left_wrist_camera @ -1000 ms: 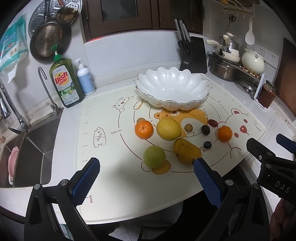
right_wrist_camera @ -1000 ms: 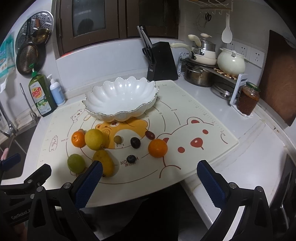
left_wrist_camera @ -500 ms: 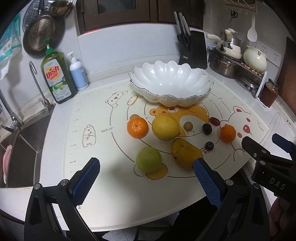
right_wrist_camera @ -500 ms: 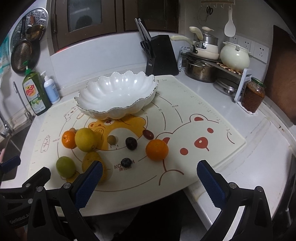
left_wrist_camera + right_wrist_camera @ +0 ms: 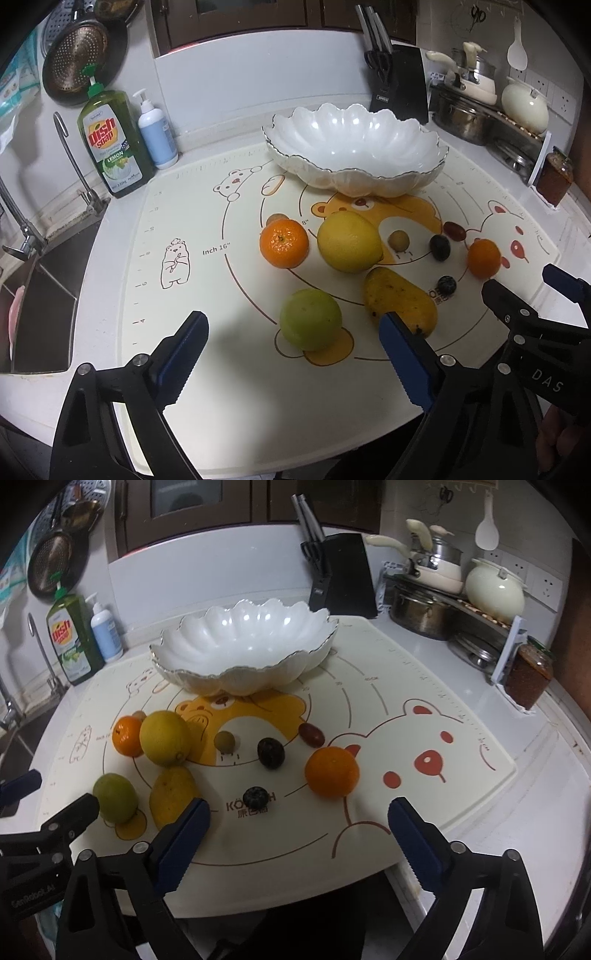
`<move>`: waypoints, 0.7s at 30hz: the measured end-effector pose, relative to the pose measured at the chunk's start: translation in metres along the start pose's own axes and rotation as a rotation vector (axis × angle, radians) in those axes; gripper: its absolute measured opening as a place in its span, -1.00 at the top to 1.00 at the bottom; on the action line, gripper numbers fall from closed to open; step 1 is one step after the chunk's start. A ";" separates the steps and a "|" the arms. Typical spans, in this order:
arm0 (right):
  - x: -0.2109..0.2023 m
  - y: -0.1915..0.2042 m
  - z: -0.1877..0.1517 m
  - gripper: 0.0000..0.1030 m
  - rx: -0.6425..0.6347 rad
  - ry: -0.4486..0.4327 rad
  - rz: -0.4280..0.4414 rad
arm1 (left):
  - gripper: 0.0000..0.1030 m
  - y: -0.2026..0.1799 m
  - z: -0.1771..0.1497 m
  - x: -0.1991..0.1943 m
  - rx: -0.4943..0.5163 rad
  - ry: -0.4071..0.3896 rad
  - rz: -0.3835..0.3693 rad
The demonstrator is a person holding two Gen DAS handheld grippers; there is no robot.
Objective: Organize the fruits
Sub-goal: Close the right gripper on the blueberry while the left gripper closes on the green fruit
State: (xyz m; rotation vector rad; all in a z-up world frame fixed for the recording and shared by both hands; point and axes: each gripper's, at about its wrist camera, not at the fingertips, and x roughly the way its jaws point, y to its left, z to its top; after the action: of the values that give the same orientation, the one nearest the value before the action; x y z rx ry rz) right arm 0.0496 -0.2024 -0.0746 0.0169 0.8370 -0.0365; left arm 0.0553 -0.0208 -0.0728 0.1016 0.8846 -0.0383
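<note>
The white bowl (image 5: 354, 155) holds nothing and stands at 12 o'clock on the mat (image 5: 207, 369). The fruits (image 5: 349, 242) lie just before it. The left tool (image 5: 295, 354) and right tool (image 5: 299, 830) have just been closing slightly, jaws apart, gripping nothing.

Bowl (image 5: 354, 147): glossy white glazed ceramic, scalloped rim edged in metallic trim. Mat (image 5: 207, 369): smooth, matt, printed. Bench (image 5: 535, 786): polished white stone-like surface. Tangerine (image 5: 331, 771): dimpled, slightly shiny peel. Mango (image 5: 399, 299): smooth, speckled skin. Knife block (image 5: 343, 579): matt black. Pot (image 5: 421, 613): brushed metal.
</note>
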 end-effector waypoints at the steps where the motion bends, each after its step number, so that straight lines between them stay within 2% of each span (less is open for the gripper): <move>1: 0.003 0.001 0.000 -0.79 -0.003 0.004 0.005 | -0.78 -0.001 0.000 0.003 0.002 0.004 0.003; 6: 0.015 0.002 0.000 -0.58 -0.016 0.018 0.044 | -0.59 -0.003 -0.002 0.017 0.007 0.028 -0.004; 18: 0.039 0.011 0.003 -0.12 -0.075 0.052 0.094 | -0.53 -0.005 -0.004 0.040 0.013 0.051 -0.003; 21: 0.044 0.012 0.003 -0.10 -0.074 0.063 0.108 | -0.50 -0.005 -0.004 0.044 0.013 0.054 -0.005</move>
State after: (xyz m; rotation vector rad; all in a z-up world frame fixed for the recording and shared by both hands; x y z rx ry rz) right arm 0.0814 -0.1920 -0.1055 -0.0064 0.8986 0.0967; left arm 0.0797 -0.0251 -0.1093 0.1130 0.9386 -0.0464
